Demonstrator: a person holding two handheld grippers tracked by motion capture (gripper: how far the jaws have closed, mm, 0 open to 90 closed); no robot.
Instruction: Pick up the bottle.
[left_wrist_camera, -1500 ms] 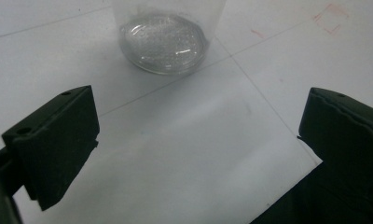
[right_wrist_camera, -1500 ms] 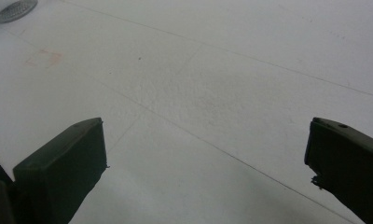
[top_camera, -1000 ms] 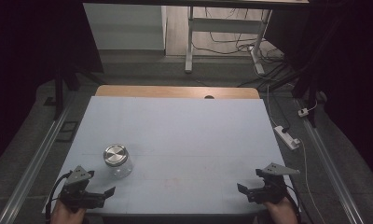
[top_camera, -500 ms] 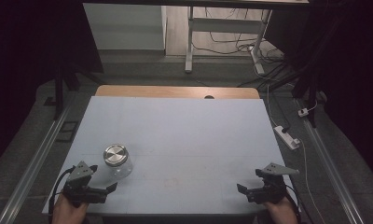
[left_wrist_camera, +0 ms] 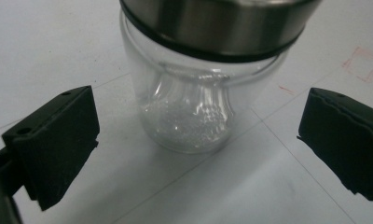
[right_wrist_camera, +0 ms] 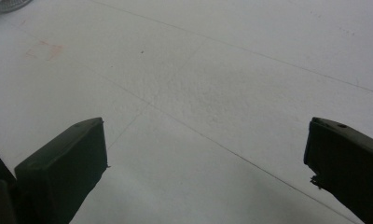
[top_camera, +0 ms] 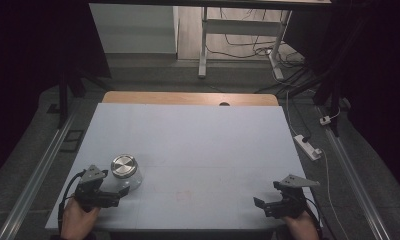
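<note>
A clear glass jar (top_camera: pixel 126 171) with a brushed metal lid stands upright on the white table (top_camera: pixel 198 150) near its front left. My left gripper (top_camera: pixel 119 194) is open just in front of the jar. In the left gripper view the jar (left_wrist_camera: pixel 194 98) stands close ahead, a little beyond the two wide-apart jaws, and neither jaw touches it. My right gripper (top_camera: pixel 262 205) is open near the front right edge, with bare table (right_wrist_camera: pixel 198 93) between its jaws.
A faint red square mark (top_camera: pixel 184 195) lies on the table between the grippers. Behind the white top runs a wooden strip (top_camera: pixel 188 98). A power strip (top_camera: pixel 308 146) and cables lie on the floor to the right, and desk legs (top_camera: pixel 203 45) stand beyond.
My left gripper has moved forward and to the right, closing in on the jar. The right gripper has stayed in place.
</note>
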